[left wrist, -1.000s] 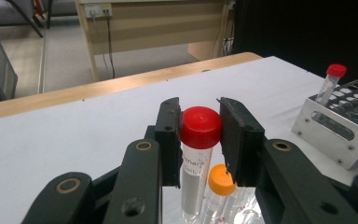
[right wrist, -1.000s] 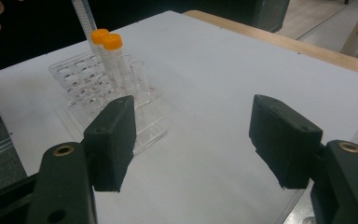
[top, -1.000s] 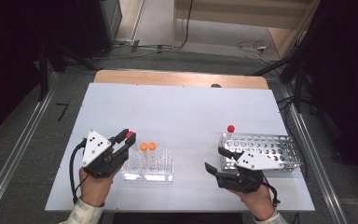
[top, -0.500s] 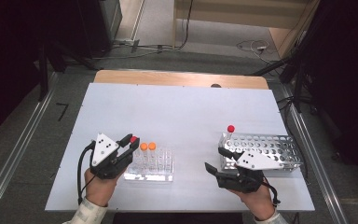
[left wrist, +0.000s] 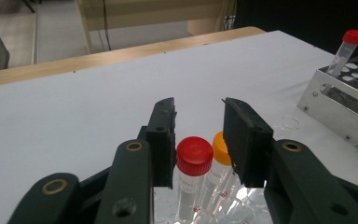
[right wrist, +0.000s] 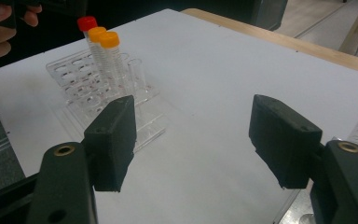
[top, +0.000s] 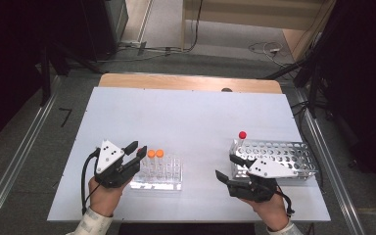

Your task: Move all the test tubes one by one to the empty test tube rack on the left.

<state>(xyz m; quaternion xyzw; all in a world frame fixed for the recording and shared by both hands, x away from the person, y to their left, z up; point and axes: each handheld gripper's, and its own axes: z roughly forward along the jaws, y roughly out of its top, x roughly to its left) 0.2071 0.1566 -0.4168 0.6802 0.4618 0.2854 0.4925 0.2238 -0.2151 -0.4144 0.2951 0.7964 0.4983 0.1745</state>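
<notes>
A red-capped tube [left wrist: 194,156] stands in the left end of the clear plastic rack [top: 169,177], beside two orange-capped tubes [top: 155,153]. My left gripper [top: 137,149] straddles the red cap. Its jaws have just been opening, and the right pad [left wrist: 242,140] stands off the cap, so the tube is between them but not squeezed. My right gripper [top: 225,166] hovers open and empty left of the metal rack [top: 284,152], which holds another red-capped tube [top: 243,134]. In the right gripper view the wide jaws [right wrist: 193,112] frame bare table, with the clear rack [right wrist: 88,88] beyond.
The white tabletop [top: 191,117] stretches wide behind both racks, with a wooden strip [top: 186,82] along its far edge. Dark equipment and cables lie on the floor past the table. The metal rack [left wrist: 340,100] sits at the right in the left gripper view.
The left gripper carried the red-capped tube right and slightly down to the clear rack, then its jaws widened off the cap. The right gripper stayed still.
</notes>
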